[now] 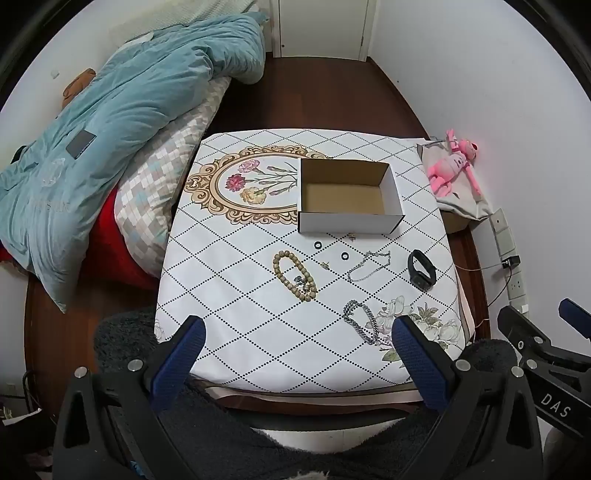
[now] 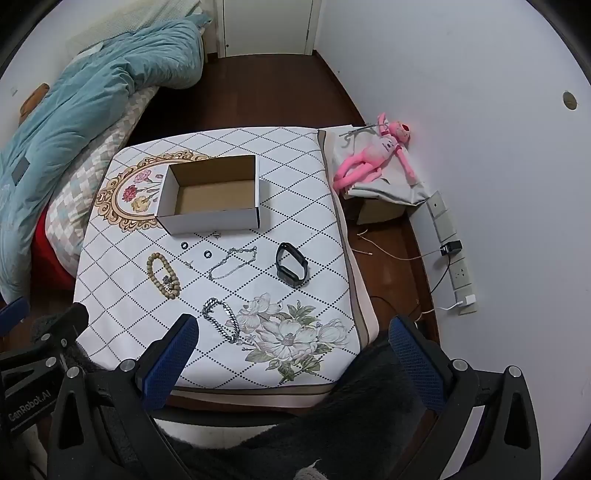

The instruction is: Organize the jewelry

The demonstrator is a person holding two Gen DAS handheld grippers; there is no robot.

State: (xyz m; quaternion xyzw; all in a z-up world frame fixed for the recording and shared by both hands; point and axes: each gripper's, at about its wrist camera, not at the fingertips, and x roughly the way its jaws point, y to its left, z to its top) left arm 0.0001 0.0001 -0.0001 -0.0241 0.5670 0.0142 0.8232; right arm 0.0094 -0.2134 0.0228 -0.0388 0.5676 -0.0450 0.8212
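An open, empty cardboard box [image 1: 347, 195] [image 2: 212, 195] stands on the patterned table [image 1: 240, 295] [image 2: 122, 295]. In front of it lie a wooden bead bracelet [image 1: 293, 271] [image 2: 162, 273], two small black rings [image 1: 318, 245] [image 1: 345, 256], a thin silver chain [image 1: 369, 266] [image 2: 232, 262], a black wristband [image 1: 421, 268] [image 2: 291, 269], a chunky silver chain bracelet [image 1: 360, 320] [image 2: 221, 319] and small earrings [image 1: 351, 236]. My left gripper [image 1: 297, 334] is open and empty above the near table edge. My right gripper [image 2: 291, 338] is open and empty, to the right of the left.
A bed with a blue duvet [image 1: 103, 129] lies left of the table. A pink plush toy [image 2: 373, 158] lies on a grey cloth over a box at the right. A power strip [image 2: 452, 251] with cables runs along the right wall. A door [image 1: 321, 26] is at the back.
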